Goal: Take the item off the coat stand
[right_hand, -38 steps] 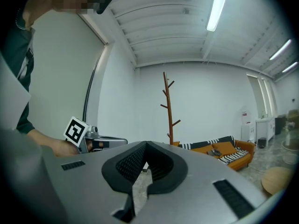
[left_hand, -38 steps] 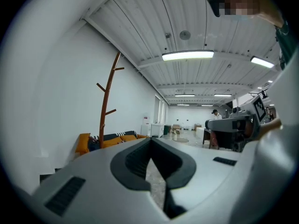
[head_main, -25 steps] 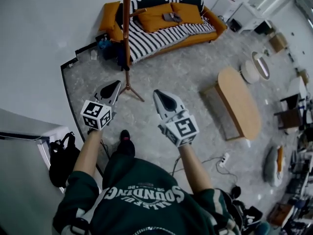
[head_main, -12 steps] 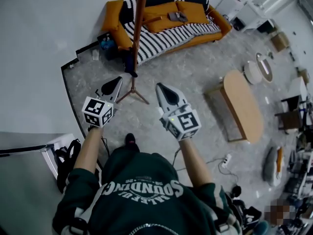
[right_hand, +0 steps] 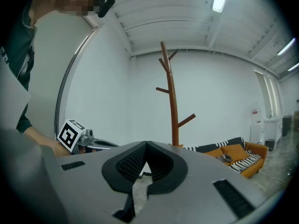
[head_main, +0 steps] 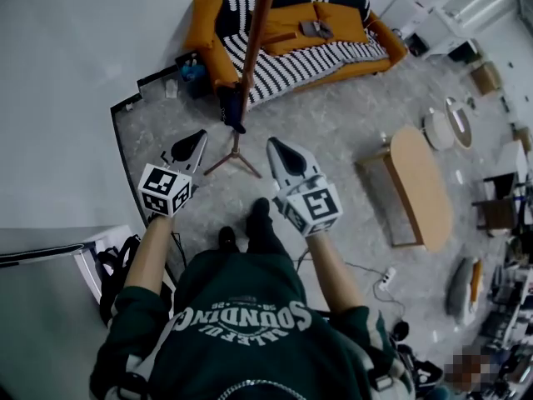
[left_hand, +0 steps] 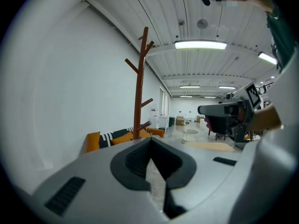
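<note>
The left tongs (head_main: 196, 138) and right tongs (head_main: 275, 146) were held shut, empty. They were pointed at the coat stand (head_main: 252, 52), apparently for approach.

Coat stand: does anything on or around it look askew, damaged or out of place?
Nothing stands out. The coat stand is upright and its upper pegs are bare. In the head view a dark item shows low by its pole.
</note>
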### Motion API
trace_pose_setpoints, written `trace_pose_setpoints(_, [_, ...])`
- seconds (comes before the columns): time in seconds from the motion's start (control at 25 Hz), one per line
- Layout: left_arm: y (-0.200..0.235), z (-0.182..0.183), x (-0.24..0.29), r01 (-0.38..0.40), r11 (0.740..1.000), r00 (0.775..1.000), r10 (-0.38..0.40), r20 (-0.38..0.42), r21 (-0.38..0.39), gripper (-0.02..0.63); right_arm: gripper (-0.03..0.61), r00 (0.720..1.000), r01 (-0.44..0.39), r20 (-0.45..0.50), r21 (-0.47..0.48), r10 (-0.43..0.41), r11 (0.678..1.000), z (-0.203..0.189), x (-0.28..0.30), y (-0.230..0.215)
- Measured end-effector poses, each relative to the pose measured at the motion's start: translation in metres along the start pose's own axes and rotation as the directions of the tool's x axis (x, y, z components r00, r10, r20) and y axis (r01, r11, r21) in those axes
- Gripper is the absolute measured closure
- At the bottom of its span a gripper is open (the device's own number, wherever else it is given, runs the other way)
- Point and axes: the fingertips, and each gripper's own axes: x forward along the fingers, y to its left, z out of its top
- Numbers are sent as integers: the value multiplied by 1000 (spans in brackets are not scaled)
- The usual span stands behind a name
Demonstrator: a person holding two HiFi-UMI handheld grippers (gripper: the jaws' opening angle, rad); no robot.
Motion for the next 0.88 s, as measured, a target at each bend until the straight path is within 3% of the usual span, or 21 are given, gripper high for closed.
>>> trace_pose_setpoints(0.48, [26, -18, 20, -68, 997, 997, 67, -38, -27, 617, 580, 997, -78, -1, 13, 78, 997, -11, 46, -23])
trace_pose_setpoints(0.88, [35, -37, 46, -49, 999, 998, 48, -46, -10, 617, 580, 995, -94, -26, 34, 95, 995, -33, 70, -45])
